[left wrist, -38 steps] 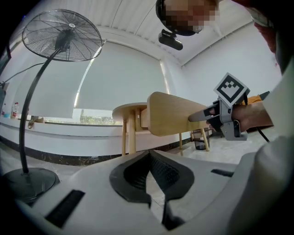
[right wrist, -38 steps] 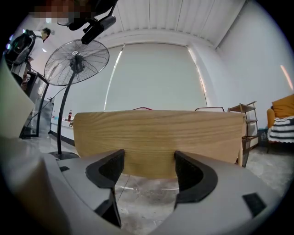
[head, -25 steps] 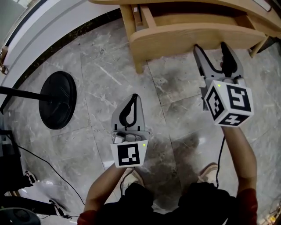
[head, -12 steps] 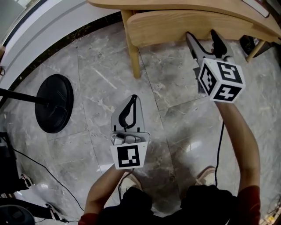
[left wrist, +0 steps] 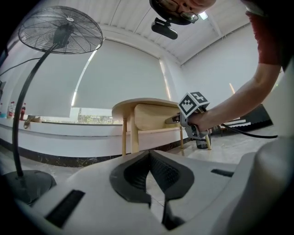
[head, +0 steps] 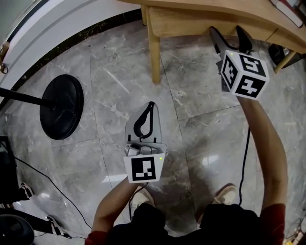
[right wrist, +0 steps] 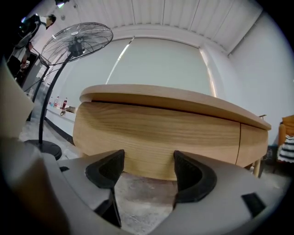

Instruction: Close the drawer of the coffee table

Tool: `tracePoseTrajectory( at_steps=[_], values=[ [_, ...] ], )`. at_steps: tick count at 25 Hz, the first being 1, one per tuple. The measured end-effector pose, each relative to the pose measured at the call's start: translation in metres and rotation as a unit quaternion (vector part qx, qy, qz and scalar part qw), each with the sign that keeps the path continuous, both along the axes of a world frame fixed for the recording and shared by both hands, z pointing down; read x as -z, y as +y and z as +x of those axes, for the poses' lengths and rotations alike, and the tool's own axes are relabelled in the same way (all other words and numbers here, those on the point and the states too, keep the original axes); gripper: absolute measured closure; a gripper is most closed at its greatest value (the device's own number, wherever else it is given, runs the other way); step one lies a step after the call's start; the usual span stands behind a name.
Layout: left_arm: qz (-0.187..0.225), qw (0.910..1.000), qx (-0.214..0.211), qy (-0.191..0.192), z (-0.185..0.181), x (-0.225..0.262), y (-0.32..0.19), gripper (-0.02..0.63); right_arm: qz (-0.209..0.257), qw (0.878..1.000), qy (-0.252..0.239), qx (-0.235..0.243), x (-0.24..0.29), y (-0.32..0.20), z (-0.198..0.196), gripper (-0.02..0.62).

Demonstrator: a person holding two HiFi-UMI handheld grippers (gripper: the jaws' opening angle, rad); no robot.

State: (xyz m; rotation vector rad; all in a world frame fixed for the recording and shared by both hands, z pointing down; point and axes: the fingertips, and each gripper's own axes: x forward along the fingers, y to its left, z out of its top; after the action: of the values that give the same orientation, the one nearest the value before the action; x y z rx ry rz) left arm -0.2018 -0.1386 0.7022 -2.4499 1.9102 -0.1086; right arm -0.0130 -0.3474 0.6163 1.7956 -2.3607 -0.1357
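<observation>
The light wooden coffee table (head: 205,7) runs along the top of the head view. Its drawer front (head: 191,24) sits tucked under the tabletop. In the right gripper view the drawer front (right wrist: 156,131) fills the middle and looks level with the panel (right wrist: 252,142) beside it. My right gripper (head: 230,37) is open, its two fingertips close against the drawer front's lower edge, with nothing between them (right wrist: 144,170). My left gripper (head: 146,117) hangs shut and empty over the marble floor, well short of the table (left wrist: 148,158).
A black round fan base (head: 61,106) with its pole lies on the floor at the left, and the fan head (left wrist: 59,30) stands tall. A table leg (head: 153,52) is ahead of the left gripper. Cables (head: 52,182) trail at lower left. A white curved ledge (head: 57,24) borders the floor.
The drawer has slid in under the tabletop, and its open inside no longer shows. My right gripper moved forward with it. The left gripper has barely moved.
</observation>
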Motion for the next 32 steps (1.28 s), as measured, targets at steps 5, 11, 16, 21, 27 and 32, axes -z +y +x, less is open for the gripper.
tracePoseTrajectory(
  at_steps=[5, 11, 16, 21, 27, 32],
  values=[
    [-0.002, 1.0000, 0.003, 0.004, -0.001, -0.001, -0.001, 0.598, 0.009, 1.000, 0.002, 0.003, 0.001, -0.001, 0.000, 0.270],
    [-0.004, 1.0000, 0.000, -0.001, 0.001, -0.003, -0.001, 0.598, 0.013, 1.000, 0.001, 0.005, 0.000, 0.000, 0.000, 0.270],
    [-0.005, 1.0000, -0.001, -0.007, 0.004, -0.004, 0.000, 0.598, 0.030, 1.000, 0.005, -0.002, 0.001, 0.004, 0.007, 0.272],
    [-0.010, 0.9999, -0.003, -0.009, 0.010, -0.007, 0.002, 0.598, 0.022, 1.000, 0.001, 0.004, -0.011, 0.023, 0.024, 0.272],
    [-0.017, 0.9998, -0.011, -0.007, 0.024, -0.013, 0.008, 0.598, -0.010, 1.000, -0.003, 0.027, -0.048, 0.075, 0.049, 0.272],
    [-0.030, 0.9993, -0.017, -0.014, 0.031, -0.024, 0.016, 0.598, -0.039, 0.998, -0.011, 0.042, -0.078, 0.127, 0.065, 0.272]
  ],
)
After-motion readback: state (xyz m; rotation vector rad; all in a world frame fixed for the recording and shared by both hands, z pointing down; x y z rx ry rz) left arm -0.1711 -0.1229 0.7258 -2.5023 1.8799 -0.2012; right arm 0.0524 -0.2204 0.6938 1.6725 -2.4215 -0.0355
